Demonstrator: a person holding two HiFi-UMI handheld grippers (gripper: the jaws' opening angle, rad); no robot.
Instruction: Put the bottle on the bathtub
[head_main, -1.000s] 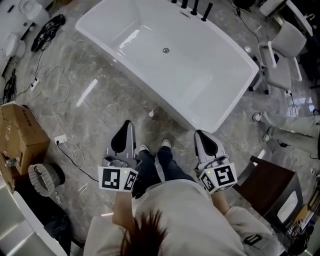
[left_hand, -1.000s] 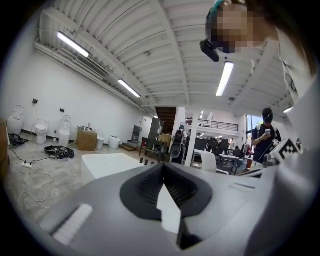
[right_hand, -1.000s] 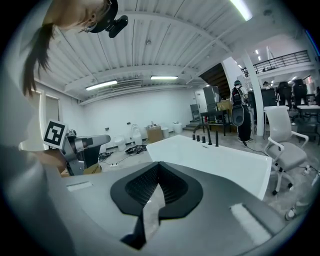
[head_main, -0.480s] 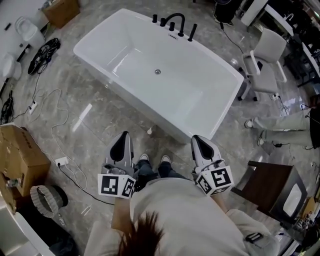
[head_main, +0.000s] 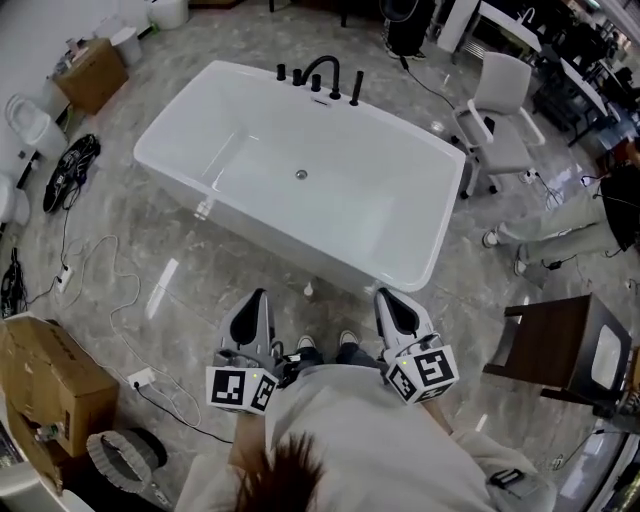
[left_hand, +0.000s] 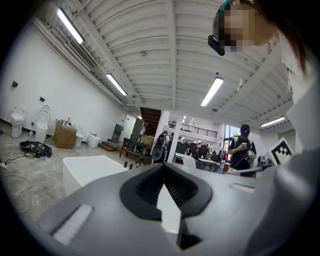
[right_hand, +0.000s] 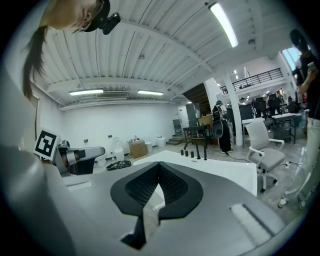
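The white bathtub (head_main: 285, 232) stands on the marble floor ahead of me, with a black faucet (head_main: 320, 75) on its far rim. On the floor beside the tub's near wall stands a small white bottle-like thing (head_main: 308, 290), too small to make out well. My left gripper (head_main: 258, 297) and right gripper (head_main: 385, 297) are held close to my body and point toward the tub, one on each side of the bottle. Both are shut with nothing between the jaws. The tub (left_hand: 90, 170) also shows past the shut left jaws, and the tub (right_hand: 220, 170) past the right ones.
A white office chair (head_main: 500, 115) stands right of the tub, and a person's legs (head_main: 560, 235) stretch in beyond it. A dark wooden piece (head_main: 560, 345) is at my right, a cardboard box (head_main: 45, 380) at my left. Cables (head_main: 100, 280) trail over the floor.
The view has pulled back and lifted, so the whole tub with its faucet now shows. Both grippers stay shut and close to my body. The bottle has not moved.
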